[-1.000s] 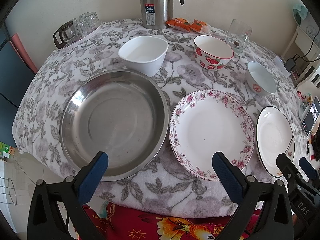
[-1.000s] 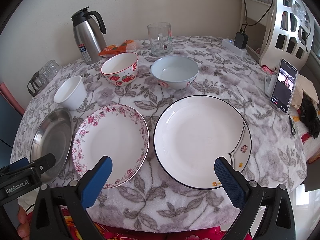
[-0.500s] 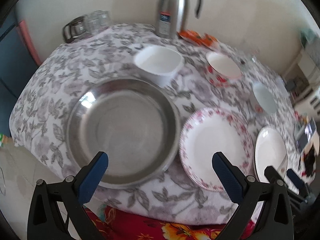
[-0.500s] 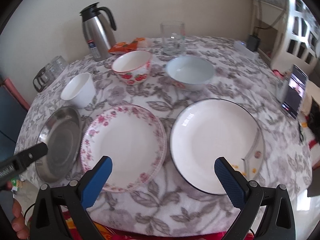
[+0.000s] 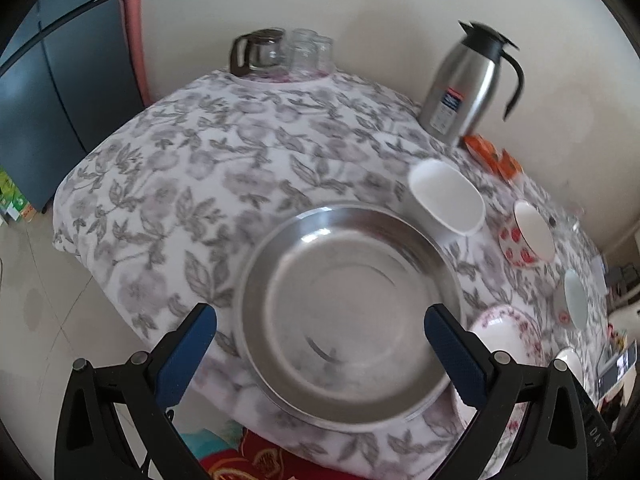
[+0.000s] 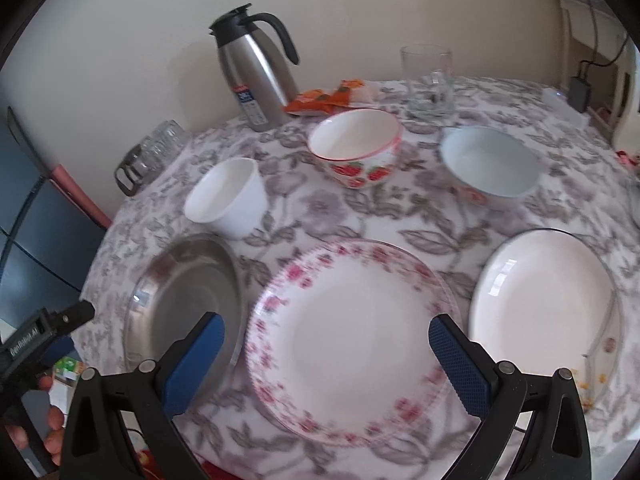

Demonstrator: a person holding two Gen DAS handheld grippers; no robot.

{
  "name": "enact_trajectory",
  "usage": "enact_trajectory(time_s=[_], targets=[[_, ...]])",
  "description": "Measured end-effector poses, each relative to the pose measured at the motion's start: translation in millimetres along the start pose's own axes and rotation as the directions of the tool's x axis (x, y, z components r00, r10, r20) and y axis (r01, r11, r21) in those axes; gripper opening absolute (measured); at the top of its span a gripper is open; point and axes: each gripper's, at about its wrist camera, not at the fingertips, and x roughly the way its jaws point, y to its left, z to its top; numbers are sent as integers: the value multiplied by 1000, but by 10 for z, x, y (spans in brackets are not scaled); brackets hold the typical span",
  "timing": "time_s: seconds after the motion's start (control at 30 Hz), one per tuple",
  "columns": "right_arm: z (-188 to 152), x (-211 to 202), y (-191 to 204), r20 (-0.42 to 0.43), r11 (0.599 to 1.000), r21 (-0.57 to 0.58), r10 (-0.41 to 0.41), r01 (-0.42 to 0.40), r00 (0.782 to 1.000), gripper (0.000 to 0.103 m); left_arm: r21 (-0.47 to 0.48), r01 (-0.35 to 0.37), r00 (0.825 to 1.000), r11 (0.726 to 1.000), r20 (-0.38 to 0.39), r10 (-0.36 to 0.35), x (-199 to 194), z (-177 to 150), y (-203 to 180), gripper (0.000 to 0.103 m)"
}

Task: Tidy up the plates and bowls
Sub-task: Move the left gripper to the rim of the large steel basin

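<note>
My left claw (image 5: pixel 320 338): spread wide and holding nothing, its blue pads on either side of the steel basin from where I look, above the near table edge.
My right claw (image 6: pixel 326 340): spread just as wide, nothing between the pads, framing the rose-rimmed plate from above.
Steel basin (image 5: pixel 350 314): right ahead of my left claw, flat on the floral tablecloth (image 5: pixel 224 168) at the near edge; in the right wrist view it lies just left of the rose-rimmed plate, rims close, though blur hides whether they touch.
Rose-rimmed plate (image 6: pixel 352 336): directly before my right claw, lying flat and bare.
Black-rimmed plate (image 6: pixel 548 312): just right of the rose-rimmed one, a small gap between, with a few orange crumbs at its near right rim.
White square bowl (image 6: pixel 228 198): upright just behind the steel basin.
Strawberry bowl (image 6: pixel 356 146): behind the rose-rimmed plate, upright.
Pale blue bowl (image 6: pixel 490 166): right of the strawberry bowl, apart from it.
Steel thermos jug (image 6: pixel 252 66): at the back by the wall, with orange snack packets (image 6: pixel 328 96) beside it.
Glass mug (image 6: pixel 428 80): far back, right of the packets.
Glass pot and tumblers (image 5: pixel 280 52): grouped at the far left edge.
</note>
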Motion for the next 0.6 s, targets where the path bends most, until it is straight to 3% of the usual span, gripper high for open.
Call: enact_trajectory(time_s=[0.13,0.6], targets=[[48,204,140,-4,999,-17,50,-50,999,103,-35,-11,999,999,53,13,36,21,206,103],[37,792,676,-51,972,-232,36,-47,998,103,-90,50,989,995,146,-37,281,18,564,103]])
